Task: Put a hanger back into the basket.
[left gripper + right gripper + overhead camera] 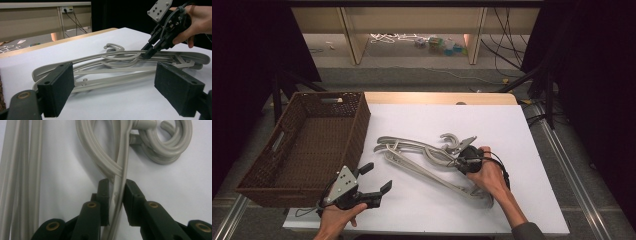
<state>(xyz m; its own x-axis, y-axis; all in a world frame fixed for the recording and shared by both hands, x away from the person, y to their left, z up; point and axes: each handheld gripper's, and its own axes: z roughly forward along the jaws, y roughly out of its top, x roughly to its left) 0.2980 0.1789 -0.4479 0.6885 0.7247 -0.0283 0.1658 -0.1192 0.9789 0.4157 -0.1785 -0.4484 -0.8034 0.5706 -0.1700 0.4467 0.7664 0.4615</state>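
A small pile of grey plastic hangers (422, 150) lies flat in the middle of the white table, hooks pointing away from me. My right gripper (457, 162) comes down on the pile from the right. In the right gripper view its jaws (117, 192) are shut on one thin arm of the top hanger (100, 155), just below the curled hooks (170, 147). The left gripper view shows the same grip (147, 53) from the side. My left gripper (377, 177) hovers near the table's front left, open, with nothing between its pads (60, 87).
A brown wicker basket (357, 125) stands at the table's left edge, close beside my left gripper. The white tabletop (492, 125) extends right of and behind the hangers. Shelving and cables lie on the floor beyond the table.
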